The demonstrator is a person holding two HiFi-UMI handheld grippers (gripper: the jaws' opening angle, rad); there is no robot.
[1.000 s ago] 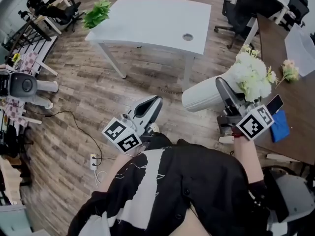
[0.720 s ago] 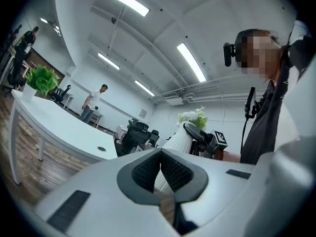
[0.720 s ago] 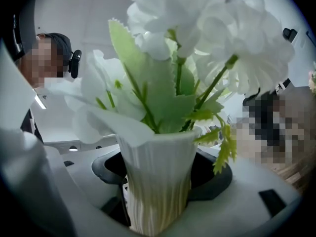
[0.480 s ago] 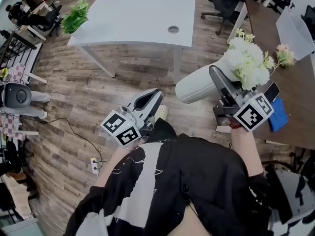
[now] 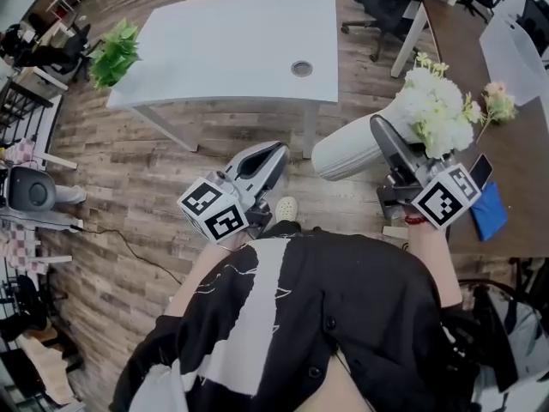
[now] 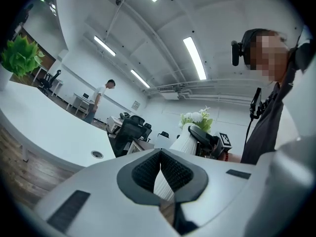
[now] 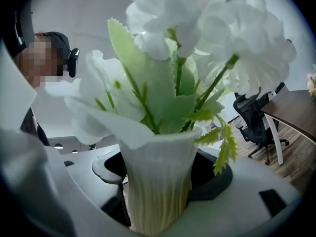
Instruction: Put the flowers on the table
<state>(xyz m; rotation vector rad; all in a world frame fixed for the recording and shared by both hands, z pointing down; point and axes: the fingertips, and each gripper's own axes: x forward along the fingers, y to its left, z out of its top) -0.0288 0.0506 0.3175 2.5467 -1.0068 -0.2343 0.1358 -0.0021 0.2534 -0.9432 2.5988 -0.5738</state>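
Observation:
A ribbed white vase (image 5: 352, 154) of white flowers (image 5: 437, 114) hangs tilted above the wooden floor, base to the left and blooms to the right. My right gripper (image 5: 390, 148) is shut on the vase's neck. In the right gripper view the vase (image 7: 158, 181) fills the space between the dark pads (image 7: 212, 174), with the flowers (image 7: 197, 38) right above. My left gripper (image 5: 266, 157) is held out in front of me, shut and empty. Its pads (image 6: 148, 169) meet in the left gripper view. The white table (image 5: 232, 41) stands ahead.
A green potted plant (image 5: 114, 54) sits at the white table's left corner, and a round cable hole (image 5: 301, 69) near its front edge. A brown table (image 5: 515, 170) at the right holds pink flowers (image 5: 500, 103) and a blue cloth (image 5: 491, 211). Office chairs (image 5: 382, 3) stand behind.
The white table has drawn a little nearer and more central in the head view. Both grippers keep their poses, the right one still shut on the vase.

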